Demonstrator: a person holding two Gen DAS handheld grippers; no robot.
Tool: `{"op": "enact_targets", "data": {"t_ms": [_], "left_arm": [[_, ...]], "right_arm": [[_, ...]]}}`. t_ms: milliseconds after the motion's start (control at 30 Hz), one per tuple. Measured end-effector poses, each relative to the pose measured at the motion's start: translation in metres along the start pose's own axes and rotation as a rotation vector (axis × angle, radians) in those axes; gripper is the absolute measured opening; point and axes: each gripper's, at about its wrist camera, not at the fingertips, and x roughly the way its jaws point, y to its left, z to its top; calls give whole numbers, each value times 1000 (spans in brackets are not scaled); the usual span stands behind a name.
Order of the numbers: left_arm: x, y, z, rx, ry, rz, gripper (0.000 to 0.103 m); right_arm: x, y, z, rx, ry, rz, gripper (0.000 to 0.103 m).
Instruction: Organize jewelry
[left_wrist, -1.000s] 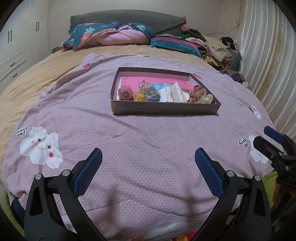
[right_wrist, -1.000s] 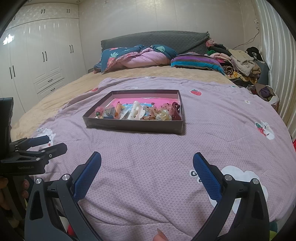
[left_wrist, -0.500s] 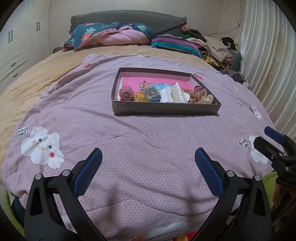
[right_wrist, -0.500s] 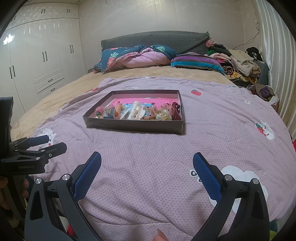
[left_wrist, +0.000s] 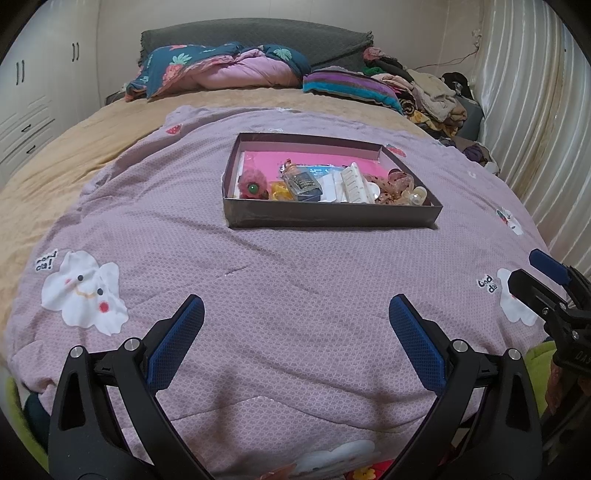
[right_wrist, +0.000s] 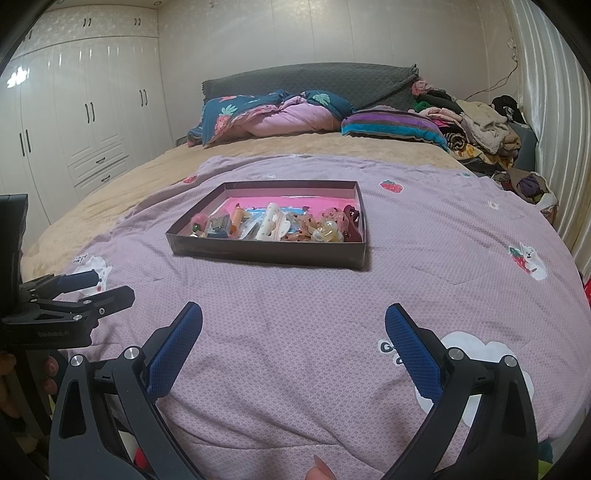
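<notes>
The box (left_wrist: 332, 218) of jewelry lies on the purple blanket (left_wrist: 277, 288), well ahead of both tongs and touched by neither. Seen from the left tongs (left_wrist: 295, 314), it sits ahead and a little to the right; seen from the right tongs (right_wrist: 293, 319), it sits ahead and a little to the left. Inside the box, along the wall nearest to the tongs, there is a row of small things: a fuzzy pink ball (left_wrist: 252, 185) at the left end, a white hair claw (left_wrist: 356, 181) near the middle, and a pale clip (left_wrist: 416, 195) at the right end. Both tongs hang over the blanket with their blue pads (left_wrist: 177, 341) spread wide, holding nothing. The left tongs also show at the left edge of the right view.
</notes>
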Motion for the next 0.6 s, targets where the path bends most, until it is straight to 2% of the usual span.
{"op": "enact_targets", "data": {"t_ms": [400, 600], "left_arm": [[4, -5, 0, 4, 21, 12, 94], [9, -2, 2, -14, 32, 15, 94]], "right_arm": [[2, 1, 0, 4, 11, 2, 99], [12, -18, 2, 84, 36, 20, 99]]}}
